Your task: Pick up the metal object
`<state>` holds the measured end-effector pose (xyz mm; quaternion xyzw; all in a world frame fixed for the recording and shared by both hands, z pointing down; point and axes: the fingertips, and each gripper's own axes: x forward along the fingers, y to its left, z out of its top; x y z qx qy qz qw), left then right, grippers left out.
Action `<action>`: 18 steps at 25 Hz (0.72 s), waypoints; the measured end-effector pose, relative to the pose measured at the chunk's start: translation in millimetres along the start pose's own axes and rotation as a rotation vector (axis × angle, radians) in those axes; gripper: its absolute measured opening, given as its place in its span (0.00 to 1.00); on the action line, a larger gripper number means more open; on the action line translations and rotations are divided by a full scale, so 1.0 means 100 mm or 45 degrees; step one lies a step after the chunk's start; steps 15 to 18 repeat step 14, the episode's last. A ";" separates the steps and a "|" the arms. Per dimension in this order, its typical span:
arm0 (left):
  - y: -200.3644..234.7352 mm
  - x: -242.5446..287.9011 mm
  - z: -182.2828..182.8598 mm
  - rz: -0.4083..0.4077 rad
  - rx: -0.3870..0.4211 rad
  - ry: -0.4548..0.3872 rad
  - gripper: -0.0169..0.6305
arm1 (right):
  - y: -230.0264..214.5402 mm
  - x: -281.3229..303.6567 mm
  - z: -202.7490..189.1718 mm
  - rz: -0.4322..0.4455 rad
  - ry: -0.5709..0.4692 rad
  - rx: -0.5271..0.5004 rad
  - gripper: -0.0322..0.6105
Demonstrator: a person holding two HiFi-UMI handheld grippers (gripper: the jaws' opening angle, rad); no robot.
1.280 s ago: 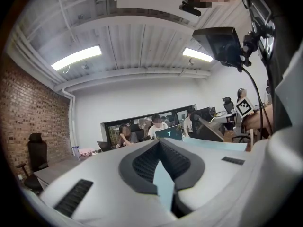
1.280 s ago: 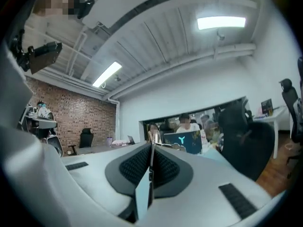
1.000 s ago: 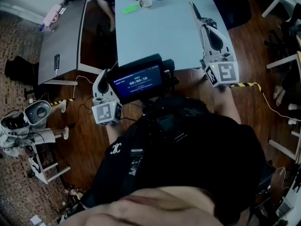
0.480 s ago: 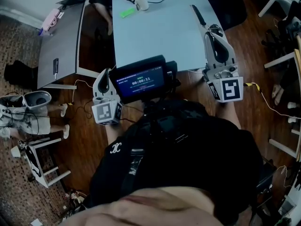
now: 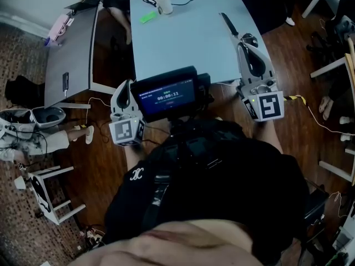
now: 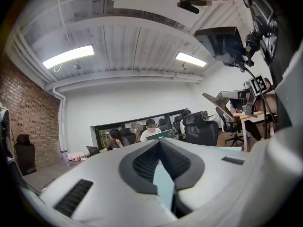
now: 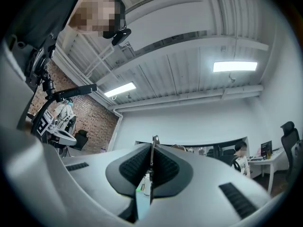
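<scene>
The metal object (image 5: 228,24) is a thin, dark, knife-like blade. It sticks out forward from my right gripper (image 5: 244,37), which is shut on it above the right side of the light blue table (image 5: 183,43). In the right gripper view the blade (image 7: 152,167) stands edge-on between the black pads, its tip poking above the right gripper (image 7: 152,148). My left gripper (image 5: 126,85) hovers at the table's near left corner. In the left gripper view the left gripper (image 6: 160,142) has its tips together with nothing held.
A white cup (image 5: 162,1), a green item (image 5: 148,16) and cables lie at the table's far end. A grey desk (image 5: 75,49) with a dark phone (image 5: 65,81) stands to the left. A chest-mounted screen (image 5: 166,96) sits between the grippers. People sit at the back.
My right gripper has drawn back a little toward me with the blade still clamped. The left gripper has stayed put. A person at the left floor edge has shifted.
</scene>
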<state>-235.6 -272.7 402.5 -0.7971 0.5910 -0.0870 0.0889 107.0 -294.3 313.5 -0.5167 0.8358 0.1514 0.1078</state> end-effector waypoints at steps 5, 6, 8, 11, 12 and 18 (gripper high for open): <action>0.01 0.01 -0.01 -0.013 0.002 0.015 0.04 | 0.02 -0.02 -0.01 -0.004 0.012 -0.013 0.02; 0.00 0.01 0.00 -0.015 0.006 0.021 0.04 | 0.02 -0.03 -0.01 -0.008 0.013 -0.012 0.02; -0.01 0.02 -0.02 -0.022 0.007 0.022 0.04 | 0.02 -0.05 -0.03 -0.014 0.013 -0.009 0.02; 0.01 0.04 -0.09 -0.034 0.002 0.019 0.04 | 0.03 -0.04 -0.07 -0.015 0.013 -0.015 0.02; 0.02 0.05 -0.09 -0.033 -0.002 0.017 0.04 | 0.04 -0.04 -0.08 -0.014 0.014 -0.016 0.02; 0.05 0.06 -0.09 -0.024 -0.009 0.009 0.04 | 0.05 -0.02 -0.10 -0.013 0.016 -0.014 0.02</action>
